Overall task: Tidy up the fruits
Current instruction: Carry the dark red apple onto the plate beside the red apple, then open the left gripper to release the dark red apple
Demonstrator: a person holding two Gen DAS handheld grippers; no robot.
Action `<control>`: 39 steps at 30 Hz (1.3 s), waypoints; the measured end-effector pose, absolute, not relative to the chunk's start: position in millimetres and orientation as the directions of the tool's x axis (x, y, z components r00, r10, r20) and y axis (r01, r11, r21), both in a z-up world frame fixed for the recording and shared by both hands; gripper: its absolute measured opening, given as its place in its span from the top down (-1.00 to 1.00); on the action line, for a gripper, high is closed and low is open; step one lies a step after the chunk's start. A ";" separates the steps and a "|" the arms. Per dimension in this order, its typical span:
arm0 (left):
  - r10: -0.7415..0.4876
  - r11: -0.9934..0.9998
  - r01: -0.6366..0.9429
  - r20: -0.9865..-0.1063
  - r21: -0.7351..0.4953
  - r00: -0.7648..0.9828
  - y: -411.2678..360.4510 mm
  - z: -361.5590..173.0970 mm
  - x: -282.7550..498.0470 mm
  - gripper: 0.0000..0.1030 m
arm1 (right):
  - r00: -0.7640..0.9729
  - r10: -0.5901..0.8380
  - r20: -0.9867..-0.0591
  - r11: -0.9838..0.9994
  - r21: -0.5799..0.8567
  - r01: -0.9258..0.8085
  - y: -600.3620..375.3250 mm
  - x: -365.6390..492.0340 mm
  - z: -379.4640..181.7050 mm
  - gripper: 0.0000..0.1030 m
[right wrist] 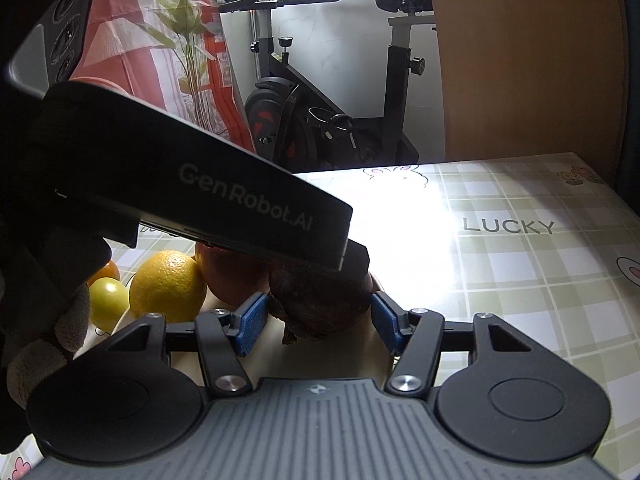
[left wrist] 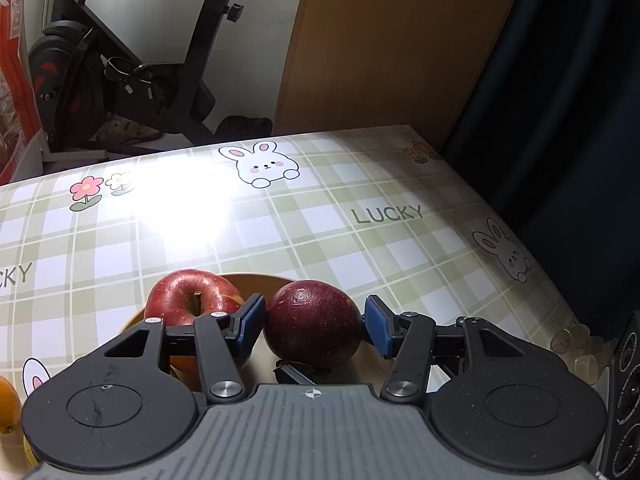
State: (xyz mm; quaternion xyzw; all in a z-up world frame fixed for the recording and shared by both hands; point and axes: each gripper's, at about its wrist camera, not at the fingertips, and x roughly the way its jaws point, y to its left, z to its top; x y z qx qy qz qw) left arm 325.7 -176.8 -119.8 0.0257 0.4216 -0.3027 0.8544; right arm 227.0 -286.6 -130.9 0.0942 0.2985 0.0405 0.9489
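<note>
Finding: the dark red fruit point(left wrist: 312, 322) sits on the tan plate point(left wrist: 260, 278), straight ahead of both grippers and between both sets of fingers.

Your left gripper point(left wrist: 314, 320) is part-spread. Its blue pads point(left wrist: 252, 320) lie against the left and right flanks of that fruit, so I judge it pinched.

Your right gripper point(right wrist: 318, 316) is spread to a similar width and flanks the same fruit from the near side. The fruit is in shadow under the left gripper's body there. You cannot tell from that view whether the right pads press on it or only stand beside it.

Axis: the fruit is nearly round. Its dried crown end points low, toward the right gripper's camera. The left gripper comes in over it from the upper left of the right wrist view. Neither hand is clearly nearer.

Neighbours: the red apple point(left wrist: 192, 292) is just beside the fruit on its left, close to the left gripper's left finger. Any lift should clear it.

Count:
- dark red fruit, one
- red apple, one
- large orange point(right wrist: 168, 286), one
- small orange fruit point(right wrist: 107, 272), one
- yellow-green fruit point(right wrist: 108, 302), one
- plate, one
- grippers, two

All of it stands on the checked tablecloth point(left wrist: 360, 240).
</note>
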 end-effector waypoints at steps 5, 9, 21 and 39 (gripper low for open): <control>-0.534 0.810 0.533 -0.684 -0.245 0.497 -161.4 -97.9 318.5 -0.11 | 0.808 0.094 -0.582 0.991 0.132 -0.019 -276.6 229.5 -127.3 -0.19; -0.551 0.809 0.526 -0.649 -0.262 0.525 -143.2 -79.6 309.6 -0.11 | 0.806 0.074 -0.588 0.995 0.094 -0.023 -270.2 222.4 -118.1 -0.26; -0.504 0.849 0.476 -0.624 -0.231 0.597 -62.5 -54.3 267.5 -0.10 | 0.836 0.125 -0.534 0.988 0.146 -0.054 -265.0 188.0 -83.8 -0.26; -0.427 0.901 0.355 -0.660 -0.250 0.618 39.0 -76.5 224.9 -0.11 | 0.765 0.283 -0.579 0.958 0.132 -0.254 -187.6 164.5 -92.3 -0.12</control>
